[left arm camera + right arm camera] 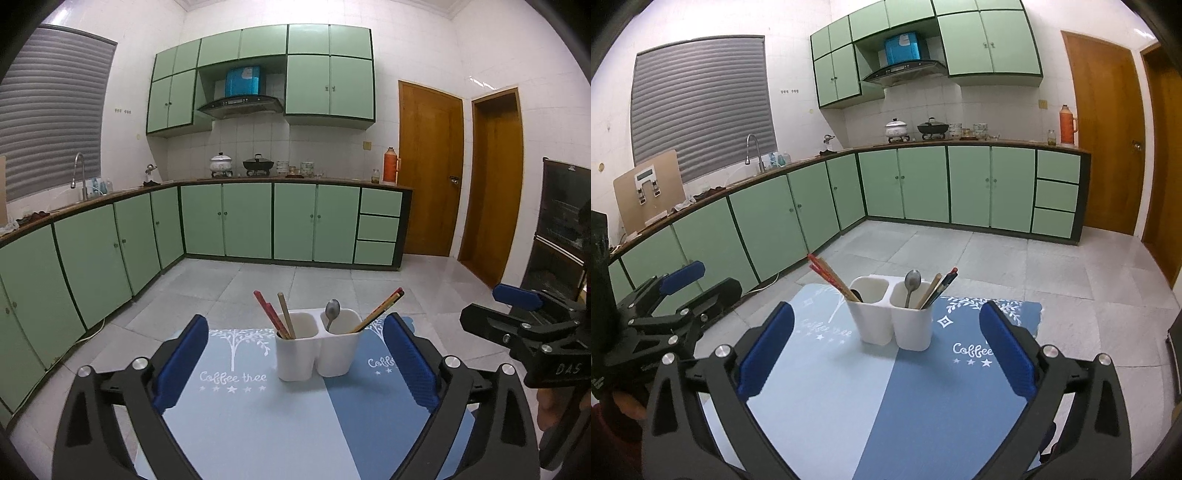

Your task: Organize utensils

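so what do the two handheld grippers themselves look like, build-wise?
Both match: the left gripper and right gripper have black angular linkage frames with silver pivot bolts and ridged blue pads on the fingers. The right one's body shows white "DAS" lettering. A dark red sleeve shows behind the left one.

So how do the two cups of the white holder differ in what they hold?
The left cup holds only chopsticks, leaning left. The right cup holds a metal spoon standing nearly upright plus chopsticks leaning right. Both cups are white, joined side by side, and stand on the blue mat.
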{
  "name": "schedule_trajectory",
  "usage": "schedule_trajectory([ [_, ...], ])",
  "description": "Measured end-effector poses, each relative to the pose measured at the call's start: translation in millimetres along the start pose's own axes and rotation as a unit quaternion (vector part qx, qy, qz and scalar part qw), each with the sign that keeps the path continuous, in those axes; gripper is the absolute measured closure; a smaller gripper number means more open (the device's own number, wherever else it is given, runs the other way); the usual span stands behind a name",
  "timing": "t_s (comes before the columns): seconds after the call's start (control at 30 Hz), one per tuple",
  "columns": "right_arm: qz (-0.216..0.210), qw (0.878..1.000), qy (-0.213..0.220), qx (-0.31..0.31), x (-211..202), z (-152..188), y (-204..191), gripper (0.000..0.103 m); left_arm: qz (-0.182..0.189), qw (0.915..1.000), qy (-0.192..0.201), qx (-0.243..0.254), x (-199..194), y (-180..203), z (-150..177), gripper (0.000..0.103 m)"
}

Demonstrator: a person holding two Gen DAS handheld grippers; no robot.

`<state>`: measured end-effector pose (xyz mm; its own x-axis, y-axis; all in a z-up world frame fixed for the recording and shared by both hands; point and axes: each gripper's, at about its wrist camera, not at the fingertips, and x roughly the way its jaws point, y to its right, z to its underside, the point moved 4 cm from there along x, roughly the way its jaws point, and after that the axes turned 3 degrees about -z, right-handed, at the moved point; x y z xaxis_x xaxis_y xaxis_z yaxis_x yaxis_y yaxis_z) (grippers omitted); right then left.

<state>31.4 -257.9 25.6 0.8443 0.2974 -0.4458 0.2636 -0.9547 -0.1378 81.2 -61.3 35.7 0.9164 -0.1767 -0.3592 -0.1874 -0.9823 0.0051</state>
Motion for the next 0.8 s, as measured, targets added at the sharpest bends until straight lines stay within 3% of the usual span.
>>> schedule_trajectory([
  [0.8,-0.008,1.0,0.0,0.001,-2.1,-1.2,-5.8,0.006,-0.007,1.0,0.004,-0.003,-11.3,-5.3,3.4,0.006],
])
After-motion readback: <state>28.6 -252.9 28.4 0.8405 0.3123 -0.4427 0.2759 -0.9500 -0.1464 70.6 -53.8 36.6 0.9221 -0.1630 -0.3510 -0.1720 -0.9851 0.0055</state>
